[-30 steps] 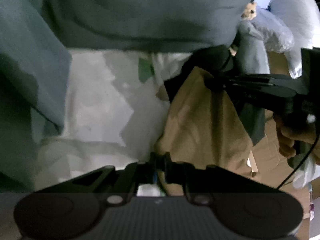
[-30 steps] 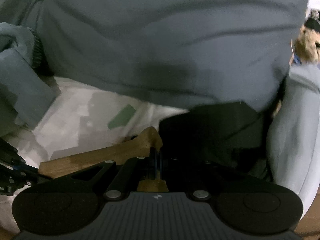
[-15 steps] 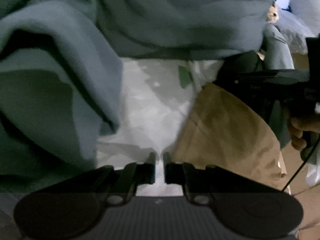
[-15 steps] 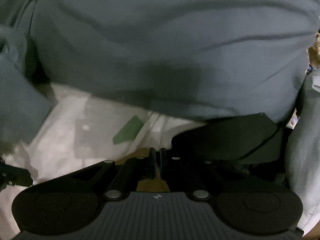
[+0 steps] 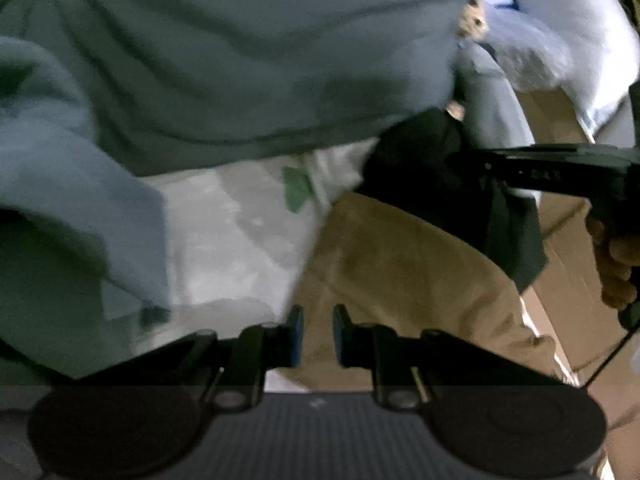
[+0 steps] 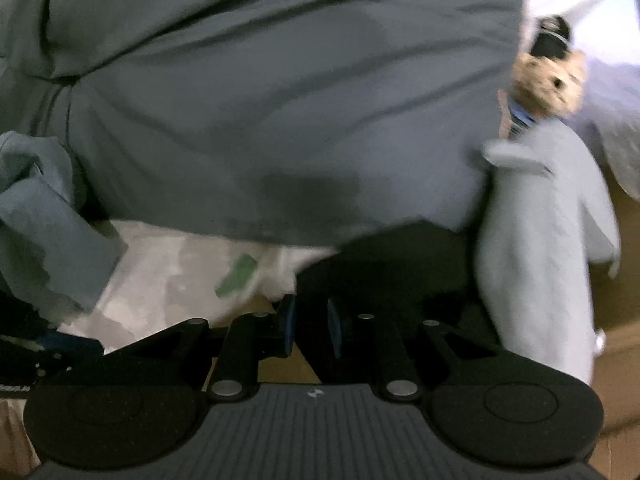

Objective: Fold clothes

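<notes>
A tan garment (image 5: pixel 400 272) lies on a white sheet (image 5: pixel 240 248), with a black garment (image 5: pixel 416 160) at its far end. My left gripper (image 5: pixel 316 334) stands open at the tan cloth's near left edge, nothing between its blue pads. In the left wrist view my right gripper (image 5: pixel 460 158) reaches in from the right over the black garment, held by a hand (image 5: pixel 616 264). The right wrist view shows my right gripper (image 6: pixel 311 328) open, with the tan garment (image 6: pixel 288 364) below its fingers and the black garment (image 6: pixel 380 264) just ahead.
A person's grey-blue sweatshirt (image 6: pixel 280 100) fills the upper half of both views, its sleeves hanging at left (image 5: pixel 72 200) and right (image 6: pixel 540 260). A green patch (image 6: pixel 236 270) marks the sheet. A small plush toy (image 6: pixel 548 80) and pale bedding (image 5: pixel 560 32) lie at the far right.
Both grippers were shut on the tan garment a second ago and have let it go. Their fingers now stand apart, and the cloth has settled flatter on the sheet.
</notes>
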Action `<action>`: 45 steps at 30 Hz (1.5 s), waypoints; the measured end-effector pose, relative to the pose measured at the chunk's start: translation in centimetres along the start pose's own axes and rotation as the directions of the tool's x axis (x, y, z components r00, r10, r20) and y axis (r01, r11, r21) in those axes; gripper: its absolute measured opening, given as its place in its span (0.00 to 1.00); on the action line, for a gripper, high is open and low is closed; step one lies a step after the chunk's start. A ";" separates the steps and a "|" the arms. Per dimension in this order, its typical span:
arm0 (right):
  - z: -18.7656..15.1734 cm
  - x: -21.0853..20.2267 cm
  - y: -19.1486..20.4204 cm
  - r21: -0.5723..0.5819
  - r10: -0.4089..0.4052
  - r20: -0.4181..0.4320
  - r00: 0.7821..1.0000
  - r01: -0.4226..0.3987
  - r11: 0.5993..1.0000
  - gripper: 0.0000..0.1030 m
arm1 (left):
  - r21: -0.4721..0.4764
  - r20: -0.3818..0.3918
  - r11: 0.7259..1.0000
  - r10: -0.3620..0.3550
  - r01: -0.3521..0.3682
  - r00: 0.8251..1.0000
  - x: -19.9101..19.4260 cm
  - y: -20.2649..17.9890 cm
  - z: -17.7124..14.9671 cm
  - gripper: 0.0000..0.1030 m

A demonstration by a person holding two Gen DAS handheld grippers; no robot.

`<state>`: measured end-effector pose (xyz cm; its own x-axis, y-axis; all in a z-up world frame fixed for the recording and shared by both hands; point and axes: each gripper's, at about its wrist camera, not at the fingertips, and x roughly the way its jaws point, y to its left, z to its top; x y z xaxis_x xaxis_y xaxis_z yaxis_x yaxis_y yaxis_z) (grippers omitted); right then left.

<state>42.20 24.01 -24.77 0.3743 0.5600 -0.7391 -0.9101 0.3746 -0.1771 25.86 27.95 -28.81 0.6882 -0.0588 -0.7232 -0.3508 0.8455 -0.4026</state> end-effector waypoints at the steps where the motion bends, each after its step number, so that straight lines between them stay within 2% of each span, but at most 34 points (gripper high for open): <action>1: -0.7 -0.6 -0.3 0.012 -0.014 -0.001 1.000 0.014 1.000 0.23 | 0.015 -0.012 1.000 -0.008 0.009 1.000 0.4 -0.4 -0.3 0.15; 5: -4.4 -1.4 -0.8 0.067 -0.072 -0.033 0.997 0.074 0.995 0.23 | 0.089 -0.063 0.996 0.015 -0.010 0.998 2.0 -1.2 -1.6 0.15; 8: -7.2 -1.4 -0.6 0.128 -0.115 -0.061 0.992 0.122 0.984 0.23 | 0.095 -0.094 0.995 0.033 -0.024 0.995 2.9 -0.7 -2.1 0.14; 12: -10.6 -1.3 -0.3 0.215 -0.168 -0.098 0.981 0.185 0.959 0.22 | 0.116 -0.107 0.992 0.052 -0.040 0.993 3.7 -0.6 -2.5 0.11; 15: -12.2 -0.8 0.3 0.235 -0.194 -0.104 0.975 0.214 0.948 0.22 | 0.147 -0.109 0.987 0.074 -0.058 0.991 3.8 -1.2 -2.2 0.11; 21: -12.9 1.4 -1.2 0.340 -0.237 -0.113 0.965 0.262 0.903 0.22 | 0.155 -0.093 0.985 0.088 -0.073 0.992 4.0 -1.9 -1.2 0.11; 28: -12.0 2.1 -1.7 0.405 -0.297 -0.060 0.953 0.295 0.866 0.22 | 0.182 -0.076 0.975 0.141 -0.126 0.987 4.5 -3.1 0.2 0.14; 35: -12.7 -0.6 -2.5 0.478 -0.281 0.006 0.960 0.244 0.844 0.23 | 0.286 -0.057 0.954 0.114 -0.093 0.992 5.0 -5.9 1.5 0.19; 39: -14.7 -3.2 -3.3 0.488 -0.303 0.014 0.953 0.258 0.834 0.23 | 0.349 -0.038 0.935 0.072 -0.054 0.997 5.3 -8.3 2.5 0.26; 42: -17.2 -5.1 -4.4 0.506 -0.346 -0.013 0.938 0.305 0.807 0.23 | 0.404 -0.025 0.915 0.022 -0.010 0.999 5.8 -10.6 3.0 0.31; 45: -20.0 -6.5 -6.2 0.558 -0.372 -0.068 0.926 0.344 0.755 0.24 | 0.464 -0.018 0.885 -0.023 0.029 1.000 6.6 -13.1 3.2 0.33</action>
<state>41.84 3.23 -31.87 0.6728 0.3292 -0.6626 -0.4594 0.8879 -0.0253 37.04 18.19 -26.45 0.6847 -0.0878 -0.7235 0.0037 0.9931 -0.1170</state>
